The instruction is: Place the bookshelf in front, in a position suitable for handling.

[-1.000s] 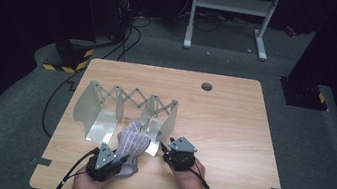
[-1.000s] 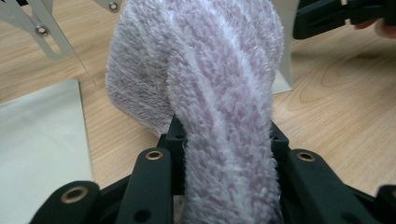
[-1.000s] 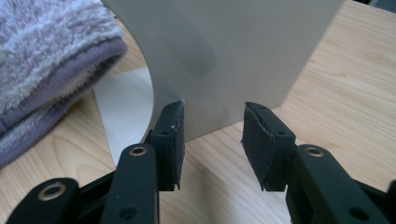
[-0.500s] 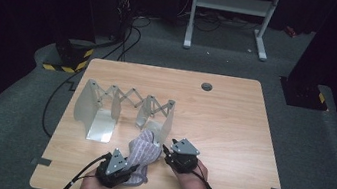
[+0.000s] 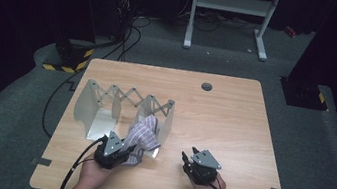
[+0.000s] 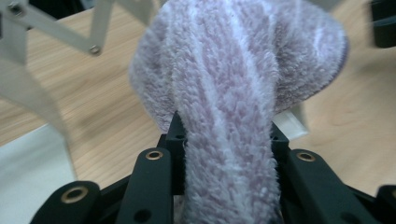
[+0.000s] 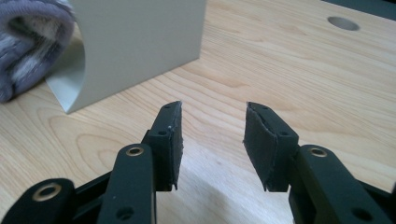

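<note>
Dark carpet rings the pale wooden counter [image 5: 234, 114]. Left tongs [image 5: 129, 150] pinch the striped purple towel [image 5: 144, 136], which bunches up from the jaws against the grey folding rack [image 5: 104, 107]. Right tongs [image 7: 212, 140] stand spread over bare wood, nothing between the pads, well apart from the towel.

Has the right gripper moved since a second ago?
Yes. The right gripper has slid rightward across the table, away from the towel and the folding rack, and its jaws stand open and empty.
</note>
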`<state>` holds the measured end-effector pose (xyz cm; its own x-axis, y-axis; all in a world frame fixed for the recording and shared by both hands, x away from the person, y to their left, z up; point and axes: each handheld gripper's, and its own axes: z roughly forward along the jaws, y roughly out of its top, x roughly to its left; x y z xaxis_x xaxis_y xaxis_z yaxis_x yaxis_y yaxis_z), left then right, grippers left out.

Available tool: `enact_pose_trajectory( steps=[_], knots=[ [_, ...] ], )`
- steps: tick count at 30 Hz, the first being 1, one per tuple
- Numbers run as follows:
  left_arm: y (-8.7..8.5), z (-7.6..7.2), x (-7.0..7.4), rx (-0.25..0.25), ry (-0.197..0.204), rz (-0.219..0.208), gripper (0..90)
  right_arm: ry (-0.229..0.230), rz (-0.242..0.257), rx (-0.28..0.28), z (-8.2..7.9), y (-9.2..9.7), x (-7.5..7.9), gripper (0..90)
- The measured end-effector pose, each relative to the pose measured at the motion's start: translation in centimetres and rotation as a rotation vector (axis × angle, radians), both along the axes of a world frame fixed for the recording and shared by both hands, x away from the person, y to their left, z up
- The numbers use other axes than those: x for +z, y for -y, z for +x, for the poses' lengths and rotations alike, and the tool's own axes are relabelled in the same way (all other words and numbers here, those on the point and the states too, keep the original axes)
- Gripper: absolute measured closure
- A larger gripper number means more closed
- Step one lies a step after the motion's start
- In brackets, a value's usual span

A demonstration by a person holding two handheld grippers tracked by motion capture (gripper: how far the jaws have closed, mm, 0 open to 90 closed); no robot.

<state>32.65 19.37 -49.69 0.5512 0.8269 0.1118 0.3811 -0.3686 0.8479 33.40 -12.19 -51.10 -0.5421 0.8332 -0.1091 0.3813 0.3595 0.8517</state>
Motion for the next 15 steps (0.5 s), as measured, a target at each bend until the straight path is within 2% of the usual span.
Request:
enact_pose_trajectory(
  steps=[7, 8, 9, 10, 11, 12, 15],
  knots=[
    [0.0, 0.4, 0.0, 0.028, 0.005, 0.016, 65.1, 0.001, -0.003, -0.015, -0.4, 0.5, 0.0, 57.1],
    [0.7, 0.2, -0.2, 0.018, -0.001, 0.034, 65.1, 0.0, -0.002, -0.014, -0.4, 0.4, -0.1, 57.1],
    [0.7, 0.2, -0.2, 0.018, -0.001, 0.034, 65.1, 0.0, -0.002, -0.014, -0.4, 0.4, -0.1, 57.1],
    [1.6, 0.1, -0.4, 0.005, -0.011, 0.066, 65.0, -0.001, -0.004, -0.007, -0.3, 0.2, -0.1, 57.1],
    [1.6, 0.1, -0.4, 0.005, -0.011, 0.066, 65.0, -0.001, -0.004, -0.007, -0.3, 0.2, -0.1, 57.1],
    [2.2, 0.1, -0.6, 0.0, -0.024, 0.089, 65.0, 0.001, -0.006, 0.003, -0.2, 0.0, -0.1, 57.1],
    [2.9, 0.3, -1.0, -0.001, -0.051, 0.101, 64.9, -0.001, -0.007, 0.014, -0.1, -0.3, -0.1, 57.1]
  ],
)
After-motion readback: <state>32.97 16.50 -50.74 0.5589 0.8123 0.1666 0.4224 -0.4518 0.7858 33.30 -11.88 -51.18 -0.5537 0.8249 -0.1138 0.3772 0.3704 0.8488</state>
